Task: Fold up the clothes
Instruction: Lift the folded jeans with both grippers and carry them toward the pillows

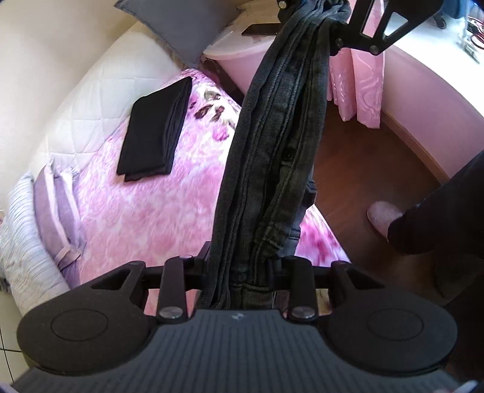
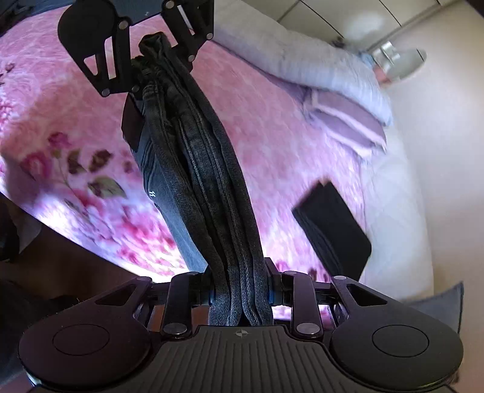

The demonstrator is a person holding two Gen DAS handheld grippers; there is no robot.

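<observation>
A folded pair of dark grey jeans hangs bunched lengthwise in the air above the bed, stretched between both grippers. My left gripper is shut on one end of the bundle. At the top of the left wrist view, my right gripper clamps the other end. In the right wrist view the jeans run from my right gripper, shut on them, up to the left gripper. A folded black garment lies flat on the bed.
The bed has a pink floral blanket, with pillows and a grey cushion along its edges. A pink bedside table, pink curtains and wooden floor lie beyond. A person's slippered foot stands by the bed.
</observation>
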